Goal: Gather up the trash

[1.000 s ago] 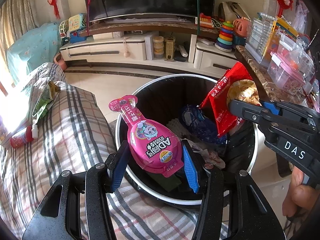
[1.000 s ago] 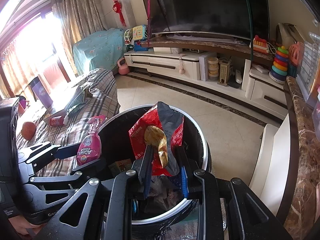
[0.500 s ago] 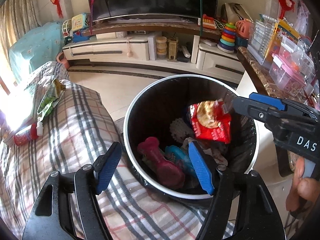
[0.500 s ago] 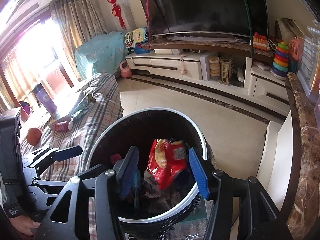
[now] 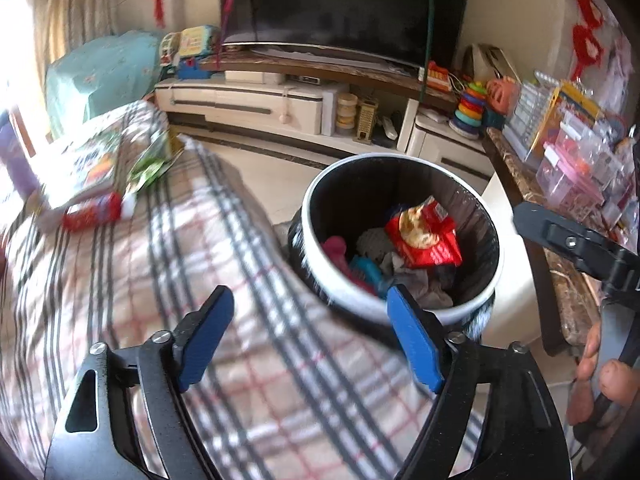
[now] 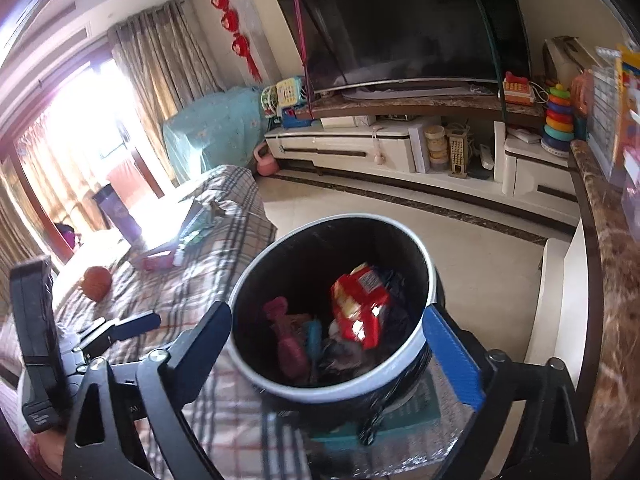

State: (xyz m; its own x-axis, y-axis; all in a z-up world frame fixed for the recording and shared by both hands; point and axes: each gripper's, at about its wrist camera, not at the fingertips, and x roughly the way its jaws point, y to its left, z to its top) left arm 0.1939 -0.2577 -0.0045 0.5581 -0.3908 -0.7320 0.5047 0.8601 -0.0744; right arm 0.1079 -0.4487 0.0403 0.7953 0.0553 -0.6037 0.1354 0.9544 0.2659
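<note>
Since 1 second ago, both tools have let go of their loads and pulled back: the pink bottle-shaped pouch (image 5: 334, 250) and the red crinkled snack bag (image 5: 424, 236) now lie inside the round black bin with a white rim (image 5: 316, 248), on top of the other rubbish.

The 1 plaid-covered sofa (image 5: 160, 264) fills the left of both views, and the bin stands just beside its edge on the pale tiled floor (image 6: 472, 256). Against the far wall, 1 large dark television (image 6: 400, 20) sits on a long white cabinet (image 6: 344, 148). A brown marble-topped desk (image 6: 608, 264) runs down the right, carrying clear plastic boxes (image 5: 576, 168). 1 stack of coloured toy rings (image 6: 558, 116) stands on the cabinet's right end.

On the sofa lie 1 green wrapper (image 5: 150, 162), 1 small red bottle with a white cap (image 5: 94, 212) and 1 orange ball (image 6: 96, 282).

The left tool (image 5: 310, 338) is spread wide with nothing between its 2 blue pads, over the sofa's edge. The right tool (image 6: 332, 356) is equally wide apart and holds nothing, framing the bin.
</note>
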